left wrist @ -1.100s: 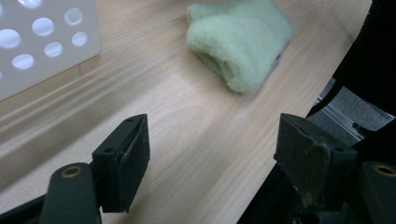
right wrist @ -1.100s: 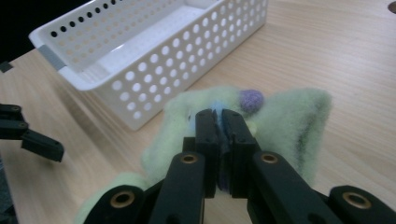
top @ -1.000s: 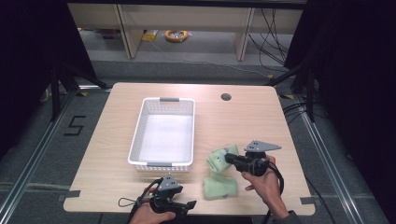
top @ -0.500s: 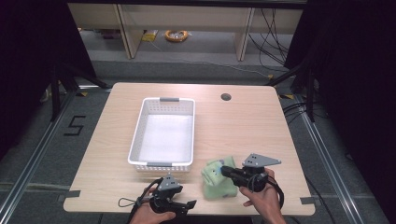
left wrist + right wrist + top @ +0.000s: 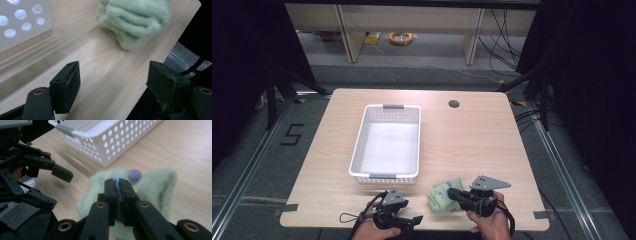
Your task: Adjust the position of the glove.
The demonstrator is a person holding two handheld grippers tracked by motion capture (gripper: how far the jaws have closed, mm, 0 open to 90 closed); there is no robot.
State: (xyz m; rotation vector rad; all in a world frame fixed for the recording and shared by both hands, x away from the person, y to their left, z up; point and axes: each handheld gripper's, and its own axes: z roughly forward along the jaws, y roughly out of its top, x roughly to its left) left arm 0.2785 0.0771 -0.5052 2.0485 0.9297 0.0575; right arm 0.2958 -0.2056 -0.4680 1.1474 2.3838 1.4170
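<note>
Since a second ago, the right gripper [image 5: 453, 193] has drawn back toward the near edge of the wooden table [image 5: 472, 140], bringing the green fleece cloth [image 5: 443, 196] with it, while the left gripper [image 5: 411, 220] stays at the near edge. In the right gripper view, the two black jaws are clamped together on a fold of the cloth [image 5: 155, 187], which bunches around them; a small purple bobble and a bit of blue show just above the jaw tips. The left gripper's jaws stand wide apart with nothing between them, hovering over bare wood at the table's near edge, and the cloth [image 5: 135, 22] lies a little ahead of them. A white perforated basket [image 5: 387, 177] sits just beyond both grippers, near the middle of the table, and it looks empty. The cloth rests on the tabletop just beside the basket's near right corner, apart from it.
</note>
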